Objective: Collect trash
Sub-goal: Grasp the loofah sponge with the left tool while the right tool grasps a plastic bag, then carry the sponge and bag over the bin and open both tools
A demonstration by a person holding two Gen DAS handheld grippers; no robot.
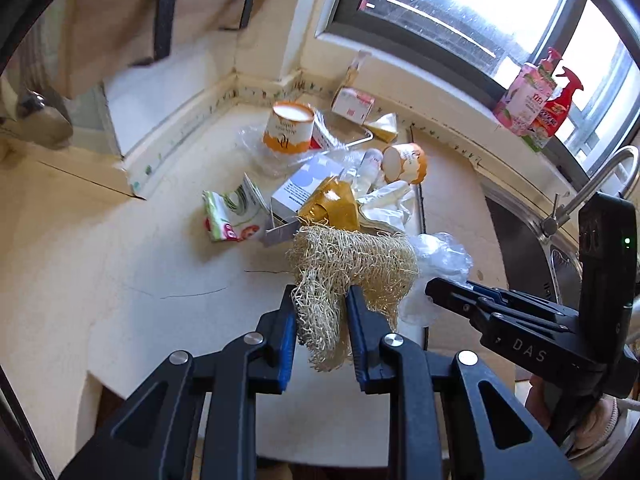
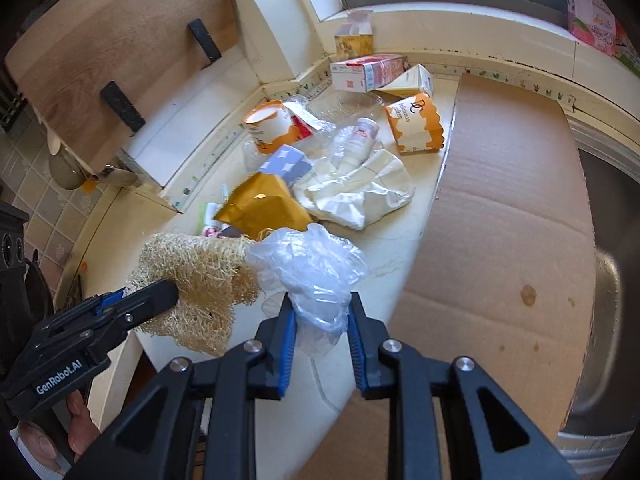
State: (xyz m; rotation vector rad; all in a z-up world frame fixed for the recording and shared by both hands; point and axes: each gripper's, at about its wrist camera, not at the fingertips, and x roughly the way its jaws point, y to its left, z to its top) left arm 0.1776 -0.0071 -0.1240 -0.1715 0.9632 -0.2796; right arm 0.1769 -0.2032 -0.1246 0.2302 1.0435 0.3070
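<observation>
My left gripper (image 1: pixel 321 300) is shut on a straw-coloured loofah scrubber (image 1: pixel 352 264) and holds it over the cream counter (image 1: pixel 120 272); it also shows in the right wrist view (image 2: pixel 192 276). My right gripper (image 2: pixel 322 304) is shut on a crumpled clear plastic bag (image 2: pixel 312 268), which also shows in the left wrist view (image 1: pixel 440 260). Behind them lies a trash pile: a gold foil bag (image 2: pixel 260 204), a white crumpled bag (image 2: pixel 360 196), orange-and-white paper cups (image 1: pixel 288 128) (image 1: pixel 404 162), a grey-blue box (image 1: pixel 304 188), a small white bottle (image 2: pixel 360 136).
A flattened cardboard sheet (image 2: pixel 500 208) covers the counter to the right, beside a steel sink (image 2: pixel 608 280) with a faucet (image 1: pixel 592 188). Cartons (image 2: pixel 368 72) stand by the back wall. Soap bottles (image 1: pixel 536 96) stand on the window sill. Wooden cabinet doors (image 2: pixel 120 48) hang at left.
</observation>
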